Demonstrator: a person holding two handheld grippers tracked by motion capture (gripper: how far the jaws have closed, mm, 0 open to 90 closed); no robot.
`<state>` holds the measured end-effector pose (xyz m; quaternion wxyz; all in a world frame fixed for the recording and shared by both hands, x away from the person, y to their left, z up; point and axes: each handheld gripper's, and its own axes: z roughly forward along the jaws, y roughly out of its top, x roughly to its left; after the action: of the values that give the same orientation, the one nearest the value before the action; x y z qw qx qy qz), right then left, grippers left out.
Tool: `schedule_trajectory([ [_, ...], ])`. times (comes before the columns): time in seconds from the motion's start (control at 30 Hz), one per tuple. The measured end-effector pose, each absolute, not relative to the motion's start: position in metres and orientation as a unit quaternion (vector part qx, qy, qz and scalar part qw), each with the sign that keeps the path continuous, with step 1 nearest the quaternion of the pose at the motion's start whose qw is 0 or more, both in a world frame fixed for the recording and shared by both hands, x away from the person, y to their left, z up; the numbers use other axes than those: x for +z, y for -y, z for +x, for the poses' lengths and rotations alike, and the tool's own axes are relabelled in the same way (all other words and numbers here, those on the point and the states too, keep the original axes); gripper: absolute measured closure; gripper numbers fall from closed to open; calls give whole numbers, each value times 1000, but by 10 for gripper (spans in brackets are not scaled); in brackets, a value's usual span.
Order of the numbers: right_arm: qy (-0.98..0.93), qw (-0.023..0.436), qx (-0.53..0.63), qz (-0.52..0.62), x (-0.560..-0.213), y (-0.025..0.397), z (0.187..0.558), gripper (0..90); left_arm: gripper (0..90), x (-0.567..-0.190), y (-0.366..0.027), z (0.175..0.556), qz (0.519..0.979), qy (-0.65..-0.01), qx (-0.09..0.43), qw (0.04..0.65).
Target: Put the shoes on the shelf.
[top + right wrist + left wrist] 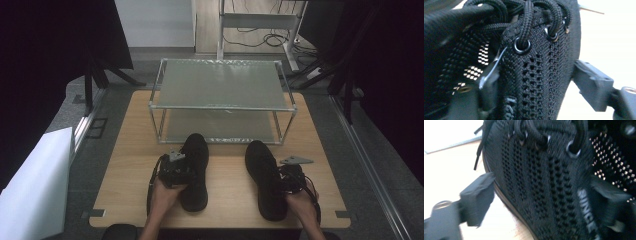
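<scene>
On wooden table (pixel 125 165), two black mesh shoes (pixel 196 170).

1. At twelve o'clock the two-tier rack (pixel 222 84) stands across the far half of the table (pixel 120 175), blocking forward passage.
2. Two black shoes (pixel 196 170) lie just before it, toes near its lower shelf.
3. A bare strip (pixel 226 185) between the shoes lies open.
4. Table margins at nine and three o'clock are free.
</scene>
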<state>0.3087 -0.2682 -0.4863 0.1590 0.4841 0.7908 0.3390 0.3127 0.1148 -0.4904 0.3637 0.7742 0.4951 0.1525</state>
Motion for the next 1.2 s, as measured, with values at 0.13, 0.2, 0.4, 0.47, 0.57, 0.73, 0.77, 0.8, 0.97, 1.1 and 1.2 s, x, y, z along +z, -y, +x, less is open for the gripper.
schedule_trajectory([
  [0.13,-792,209,324,474,-483,266,305,544,408,-485,-111,311,778,-493,189,341],
  [0.2,-786,217,323,481,-482,267,305,620,521,-484,-115,312,774,-498,192,342],
  [0.4,-762,207,348,506,-482,277,306,718,741,-485,-128,313,762,-508,199,349],
  [0.47,-748,191,367,520,-483,282,307,729,758,-486,-133,314,754,-515,187,362],
  [0.57,-727,166,392,538,-484,290,308,738,773,-486,-143,317,742,-527,162,382],
  [0.73,-689,118,432,570,-487,304,311,746,783,-488,-157,320,717,-545,127,415],
  [0.77,-681,106,440,575,-487,306,311,747,783,-489,-160,321,711,-550,117,423],
  [0.8,-673,93,449,580,-488,308,312,749,784,-490,-162,322,706,-553,107,429],
  [0.97,-642,45,487,590,-490,313,313,749,783,-488,-167,321,683,-558,77,464],
  [1.1,-623,18,515,588,-488,312,314,749,783,-485,-166,319,671,-555,54,488],
  [1.2,-608,2,537,585,-486,307,314,748,782,-483,-164,317,662,-553,36,505],
])
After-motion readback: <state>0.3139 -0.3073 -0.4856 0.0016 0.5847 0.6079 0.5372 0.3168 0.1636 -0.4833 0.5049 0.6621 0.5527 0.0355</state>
